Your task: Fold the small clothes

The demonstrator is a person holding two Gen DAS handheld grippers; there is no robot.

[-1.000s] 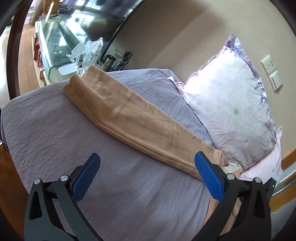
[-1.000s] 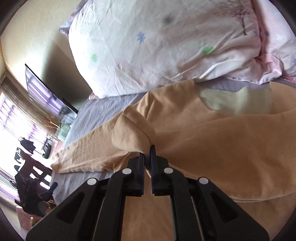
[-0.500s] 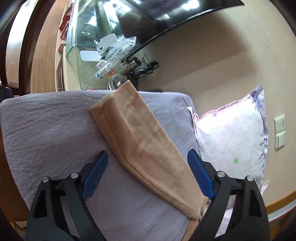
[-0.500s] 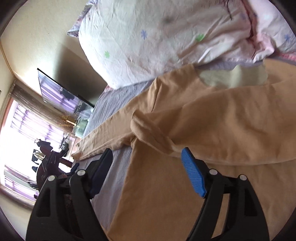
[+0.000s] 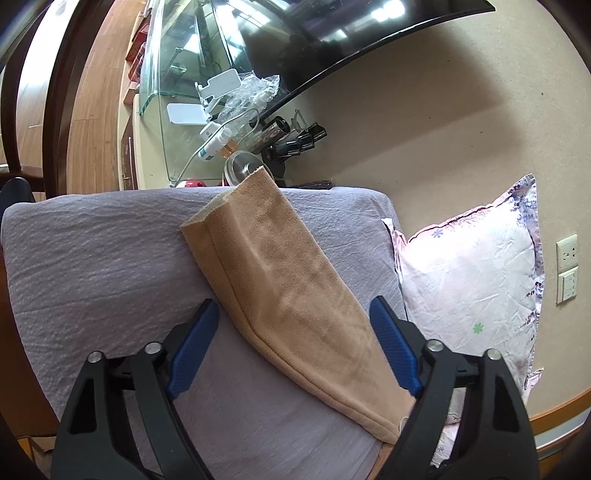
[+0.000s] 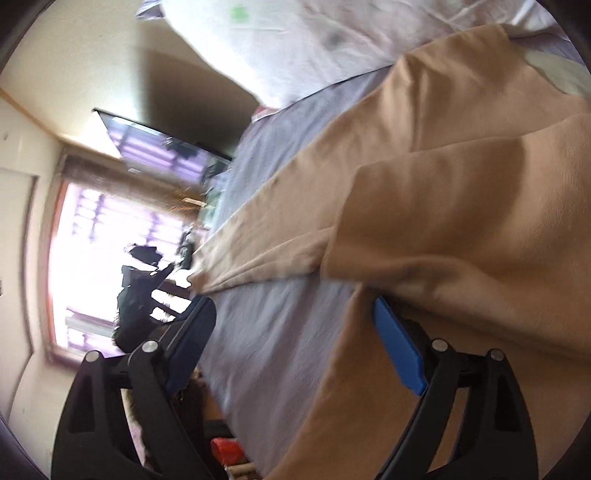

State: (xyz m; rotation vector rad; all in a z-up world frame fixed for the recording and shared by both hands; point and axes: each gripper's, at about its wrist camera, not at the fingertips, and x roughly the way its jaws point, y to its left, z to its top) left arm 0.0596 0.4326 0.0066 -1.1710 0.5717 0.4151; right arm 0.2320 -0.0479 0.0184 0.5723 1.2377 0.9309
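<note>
A tan garment lies on a bed with a grey-lilac sheet [image 5: 92,266]. In the left wrist view one long folded leg or sleeve of the garment [image 5: 288,295] runs from the far bed edge towards me. My left gripper [image 5: 295,347] is open, its blue pads either side of that strip, above it. In the right wrist view the garment's body [image 6: 461,206] lies with a flap folded over it. My right gripper [image 6: 295,343] is open and empty, its right pad at the flap's edge. This view is blurred.
A pink-white floral pillow [image 5: 472,291] leans against the wall at the right of the bed. Beyond the far bed edge stands a glass-topped cabinet [image 5: 173,122] with small items and a dark TV [image 5: 332,33]. A bright window [image 6: 103,266] shows in the right wrist view.
My right gripper was shut on a fold of the garment, then opened and let it go, and has swung left. My left gripper has moved along the strip, staying open.
</note>
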